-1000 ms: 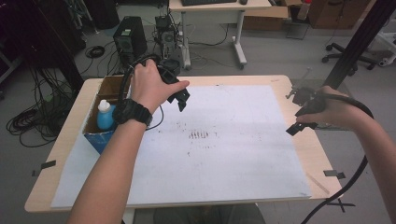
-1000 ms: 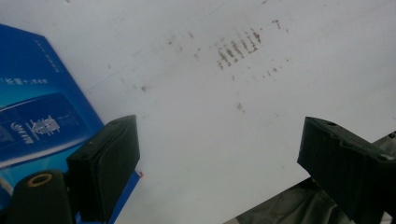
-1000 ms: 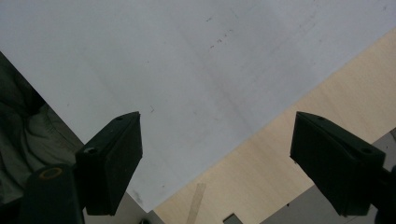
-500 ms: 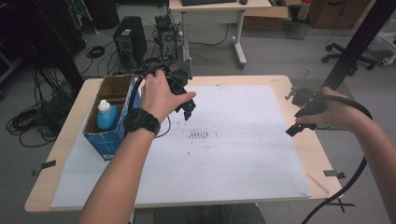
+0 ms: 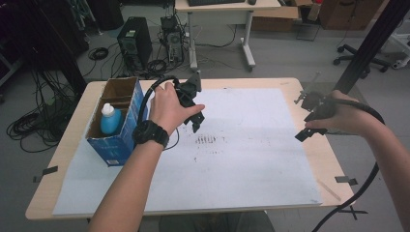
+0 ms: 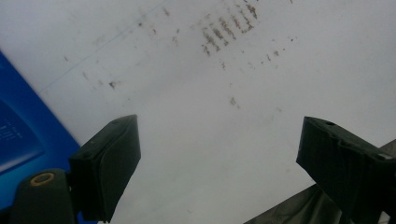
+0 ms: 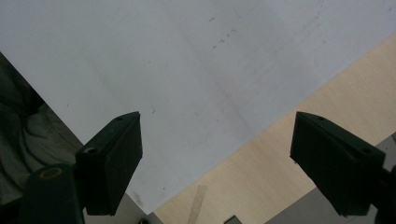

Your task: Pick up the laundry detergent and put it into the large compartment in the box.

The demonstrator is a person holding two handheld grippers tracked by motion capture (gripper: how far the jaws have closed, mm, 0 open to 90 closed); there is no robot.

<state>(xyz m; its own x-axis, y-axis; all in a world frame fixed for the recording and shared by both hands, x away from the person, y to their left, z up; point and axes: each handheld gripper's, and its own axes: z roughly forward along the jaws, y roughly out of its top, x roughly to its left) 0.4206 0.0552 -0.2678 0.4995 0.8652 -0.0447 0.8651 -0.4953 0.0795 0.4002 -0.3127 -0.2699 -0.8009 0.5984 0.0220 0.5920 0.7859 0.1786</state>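
both tongs hang spread and empty: left gripper [image 5: 196, 121] just beside the blue carton [image 5: 116, 140], right gripper [image 5: 305, 126] well apart. blue bottle [image 5: 110, 119] stands upright inside it, probably light, slick plastic; take it at the white cap.

Even, soft overhead light falls on the white sheet [image 5: 251, 159] covering the desk [image 5: 72, 140], with no glare. Beneath the left claw [image 5: 196, 121] lies only a faint shadow. In both gripper views the near jaws look dark and slightly soft, and the sheet's smudges blur.
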